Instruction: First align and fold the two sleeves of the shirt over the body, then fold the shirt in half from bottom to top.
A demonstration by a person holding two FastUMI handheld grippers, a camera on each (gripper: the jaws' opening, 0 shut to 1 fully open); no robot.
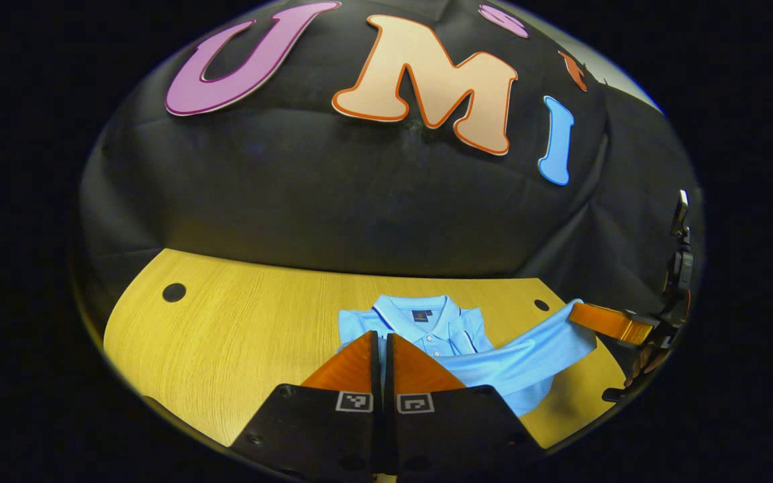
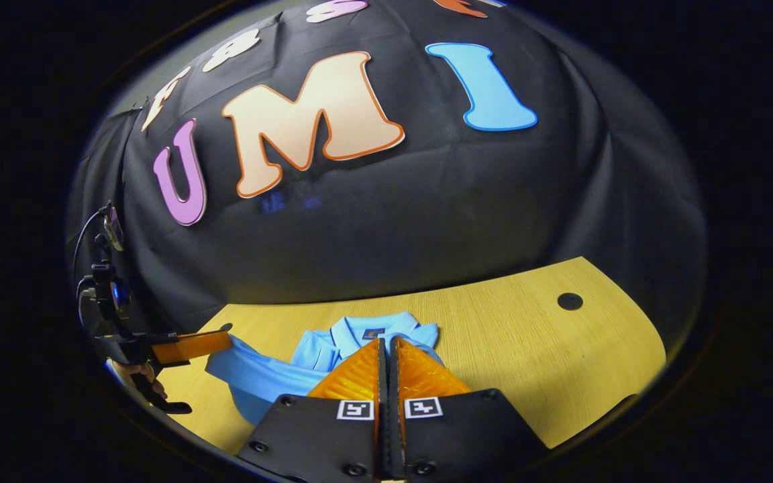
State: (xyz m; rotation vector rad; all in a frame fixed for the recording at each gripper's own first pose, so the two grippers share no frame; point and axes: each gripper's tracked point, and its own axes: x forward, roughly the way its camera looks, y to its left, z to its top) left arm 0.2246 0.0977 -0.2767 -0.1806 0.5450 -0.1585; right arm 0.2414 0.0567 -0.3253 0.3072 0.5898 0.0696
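Shirt (image 1: 440,332) lies on the desk (image 1: 239,335), collar toward the wall, long axis front-to-back; left tongs (image 1: 382,345) and right tongs (image 2: 386,352) each closed, whether on cloth I cannot tell

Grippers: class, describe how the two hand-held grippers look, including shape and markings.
Left gripper and right gripper match: two ribbed, wedge-shaped fingers taper from black bolted plates, each bearing a square black-and-white marker. Black cables loop on the left gripper's body.
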